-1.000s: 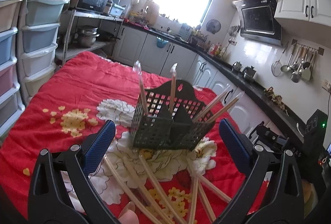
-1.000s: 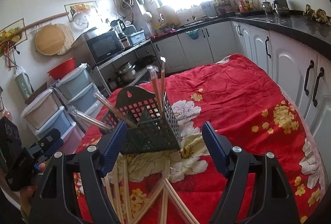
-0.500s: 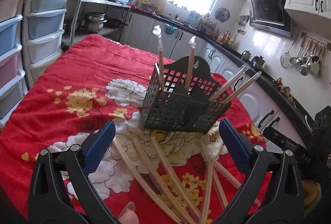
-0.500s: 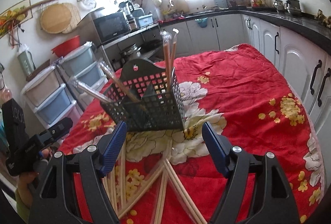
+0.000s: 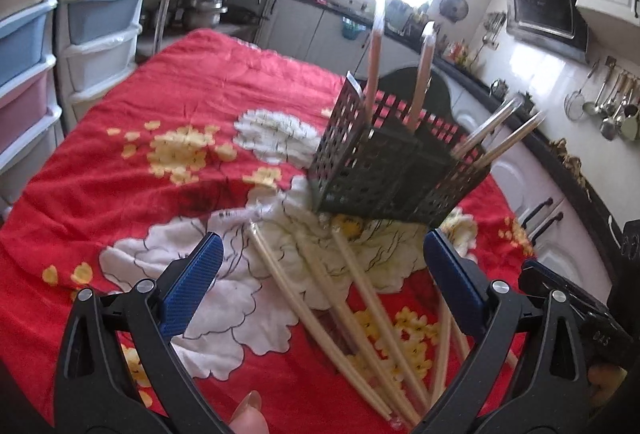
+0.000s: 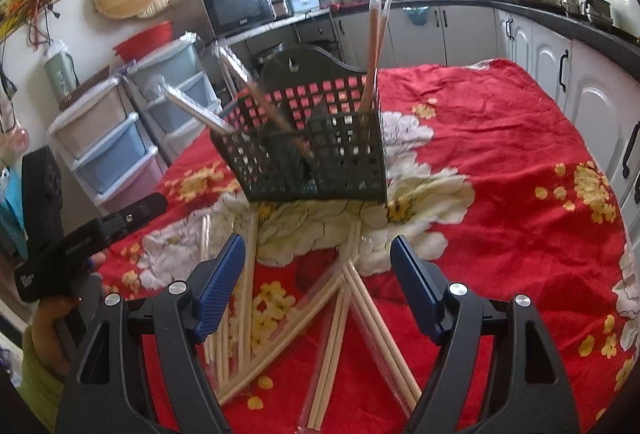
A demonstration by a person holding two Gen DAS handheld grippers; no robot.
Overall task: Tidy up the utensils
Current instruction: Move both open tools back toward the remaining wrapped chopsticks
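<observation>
Here, chopsticks [image 6: 340, 318] are scattered on the surface [image 6: 500, 153] before the basket [image 6: 308, 157], which holds four. Both the left gripper [image 5: 324, 282] and right gripper [image 6: 316, 278] are spread, holding nothing. Light, stiff, slippery sticks are best pinched mid-length.

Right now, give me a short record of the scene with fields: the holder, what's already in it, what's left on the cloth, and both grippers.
holder: black perforated plastic utensil basket, on the red floral tablecloth
in holder: four wrapped pale wooden chopstick pairs, two near upright, two leaning outward
loose: more wrapped wooden chopsticks scattered flat on the cloth in front of the basket
left hand-held gripper: open, empty, above the loose chopsticks
right hand-held gripper: open, empty, above the loose chopsticks
</observation>
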